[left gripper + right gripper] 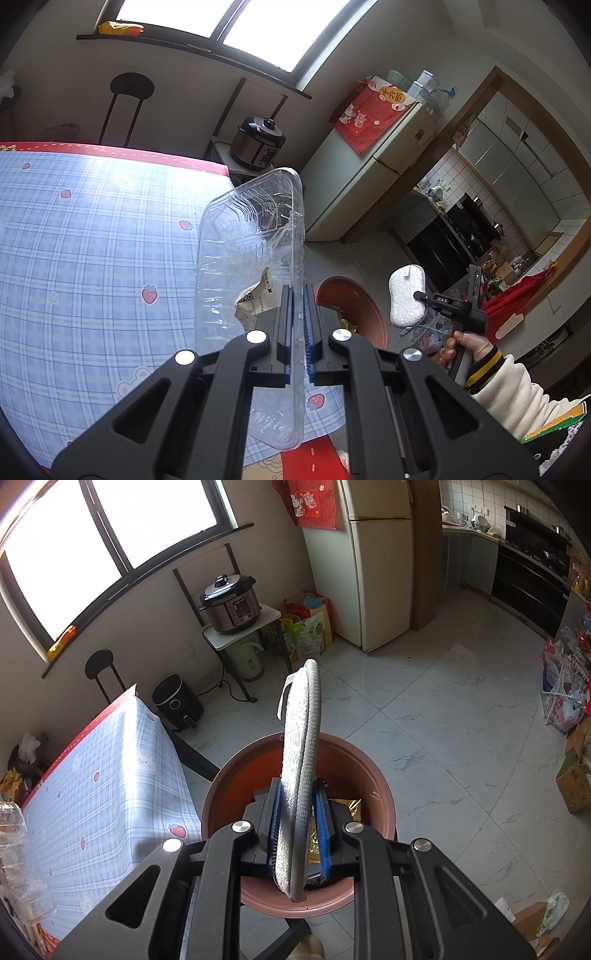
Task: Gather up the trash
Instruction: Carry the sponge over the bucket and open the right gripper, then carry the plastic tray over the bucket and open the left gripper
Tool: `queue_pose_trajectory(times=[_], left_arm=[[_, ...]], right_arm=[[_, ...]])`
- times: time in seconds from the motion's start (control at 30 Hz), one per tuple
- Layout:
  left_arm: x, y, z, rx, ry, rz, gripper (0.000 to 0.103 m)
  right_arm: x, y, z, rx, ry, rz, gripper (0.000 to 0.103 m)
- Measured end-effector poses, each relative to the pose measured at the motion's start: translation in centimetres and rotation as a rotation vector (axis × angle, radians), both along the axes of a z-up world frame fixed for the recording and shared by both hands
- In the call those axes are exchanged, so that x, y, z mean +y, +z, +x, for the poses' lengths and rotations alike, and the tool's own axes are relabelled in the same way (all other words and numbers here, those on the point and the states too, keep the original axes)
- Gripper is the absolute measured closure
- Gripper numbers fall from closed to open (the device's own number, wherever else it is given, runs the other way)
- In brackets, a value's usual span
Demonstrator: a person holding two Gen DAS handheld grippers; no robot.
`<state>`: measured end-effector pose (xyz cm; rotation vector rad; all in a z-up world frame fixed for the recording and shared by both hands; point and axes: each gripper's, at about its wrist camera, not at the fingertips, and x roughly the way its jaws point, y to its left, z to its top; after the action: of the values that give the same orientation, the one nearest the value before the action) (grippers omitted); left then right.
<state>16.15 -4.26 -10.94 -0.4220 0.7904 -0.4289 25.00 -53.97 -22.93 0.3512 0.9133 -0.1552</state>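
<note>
My left gripper [298, 291] is shut on the rim of a clear plastic container [251, 266] with a paper label inside, held upright over the table's right edge. My right gripper [297, 797] is shut on a grey-white scrubbing sponge [300, 760], held edge-up directly above the brown trash bin [369, 775]. The sponge [406, 295] and right gripper [424, 297] also show in the left wrist view, right of the bin [354, 295]. Gold wrappers lie inside the bin. The container [18, 856] shows at the right wrist view's left edge.
The table [92, 258] has a blue plaid strawberry cloth. A pressure cooker [231, 603] sits on a small stand, an air fryer [177, 703] on the floor, a fridge [380, 561] beyond. Bags and boxes [569, 701] line the right wall. A stool [129, 96] stands behind the table.
</note>
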Motion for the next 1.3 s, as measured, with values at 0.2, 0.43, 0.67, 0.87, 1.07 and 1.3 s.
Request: queue_pose_trajectory(times=[0.2,0.43,0.67,0.87,1.07,1.3], left_arm=[[-1.2,0.0,0.7,-0.003,-0.018,0.004,0.094],[-5.2,0.1,2.8,-0.005,-0.111,0.012,0.094],[-12.5,-0.7,6.1,0.014,-0.269,0.025,0.093],[-20.1,-2.4,9.6,0.060,-0.397,0.037,0.094],[-27.8,-3.6,12.4,0.084,-0.512,0.059,0.093],[-33.5,-3.5,14.5,0.067,-0.578,0.061,0.046]], right_arm=[[-0.2,1.3,-0.1,-0.046,0.015,-0.011,0.036],[-0.9,3.4,-2.2,-0.075,0.003,-0.026,0.005],[-3.6,3.9,-6.1,-0.084,-0.064,-0.018,0.005],[-5.7,3.3,-10.1,-0.080,-0.110,0.010,0.005],[-7.4,2.1,-13.3,-0.065,-0.169,0.035,0.005],[-9.0,1.2,-15.2,-0.036,-0.231,0.032,0.005]])
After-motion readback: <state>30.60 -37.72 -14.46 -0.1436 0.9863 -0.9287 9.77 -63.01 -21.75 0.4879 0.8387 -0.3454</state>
